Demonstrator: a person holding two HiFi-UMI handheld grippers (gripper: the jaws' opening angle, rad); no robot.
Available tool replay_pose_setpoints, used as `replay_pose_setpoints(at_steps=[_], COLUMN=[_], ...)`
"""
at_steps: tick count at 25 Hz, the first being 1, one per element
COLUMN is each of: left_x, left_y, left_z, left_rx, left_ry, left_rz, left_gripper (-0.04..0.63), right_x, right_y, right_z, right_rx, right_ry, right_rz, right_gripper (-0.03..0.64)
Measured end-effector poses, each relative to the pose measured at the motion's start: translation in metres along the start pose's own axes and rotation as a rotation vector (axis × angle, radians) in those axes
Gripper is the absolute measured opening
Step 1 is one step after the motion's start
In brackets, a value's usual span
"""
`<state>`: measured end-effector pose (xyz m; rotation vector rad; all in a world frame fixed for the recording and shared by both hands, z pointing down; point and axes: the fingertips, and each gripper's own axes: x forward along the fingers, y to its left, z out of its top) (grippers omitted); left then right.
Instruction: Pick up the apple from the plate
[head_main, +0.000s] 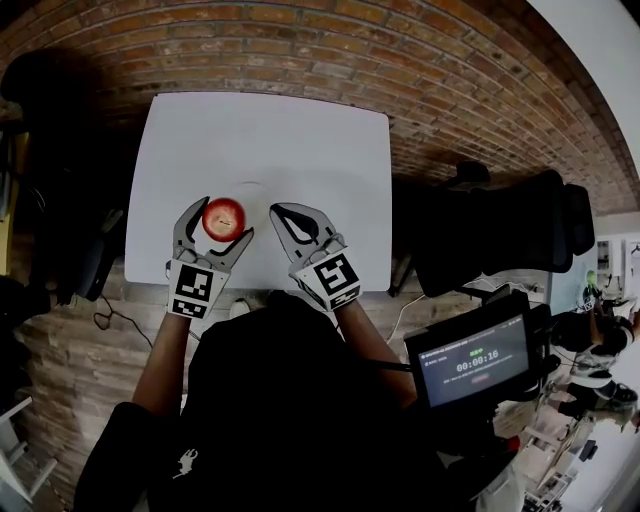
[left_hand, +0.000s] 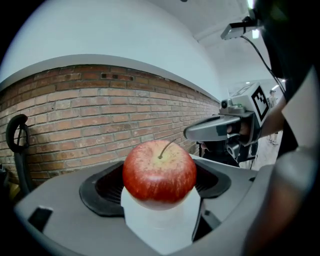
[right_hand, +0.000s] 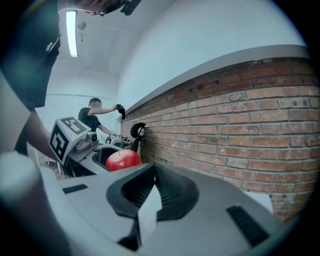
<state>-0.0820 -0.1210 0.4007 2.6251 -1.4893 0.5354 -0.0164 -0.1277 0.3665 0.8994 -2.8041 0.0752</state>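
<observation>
A red apple (head_main: 222, 218) with a short stem sits between the jaws of my left gripper (head_main: 226, 216), lifted over the white table (head_main: 300, 140). In the left gripper view the apple (left_hand: 159, 171) fills the gap between both dark pads and is gripped at its sides. My right gripper (head_main: 275, 212) is just right of it, shut with nothing in it; its pads (right_hand: 167, 187) meet in the right gripper view, where the apple (right_hand: 122, 160) shows to the left. A faint white plate outline (head_main: 250, 186) lies beyond the apple.
Brick surface (head_main: 450, 90) surrounds the table. A black office chair (head_main: 500, 230) stands at the right, and a small screen showing a timer (head_main: 475, 360) is near the person's body. A person (right_hand: 92, 117) stands far off in the right gripper view.
</observation>
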Motion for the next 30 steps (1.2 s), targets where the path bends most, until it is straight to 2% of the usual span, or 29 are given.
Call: replay_pose_setpoints(at_steps=[8,23,30], left_x=[-0.006,-0.004,0.012], left_y=[-0.002,-0.004,-0.001], left_z=[0.015,0.003,-0.003], left_rx=[0.020,-0.002,0.000], left_ry=[-0.021,0.001,0.020], left_rz=[-0.005,-0.022,-0.032], left_gripper=[0.410,0.410,0.410], right_x=[-0.005,-0.007,-0.002], right_y=[0.000,0.000,-0.011], right_z=[0.008,0.000,-0.007], right_rx=[0.013,0.008,0.014], right_ry=[-0.012,0.015,0.029], right_rz=[-0.009,-0.024,-0.016], right_gripper=[0.002,0.002,0.002])
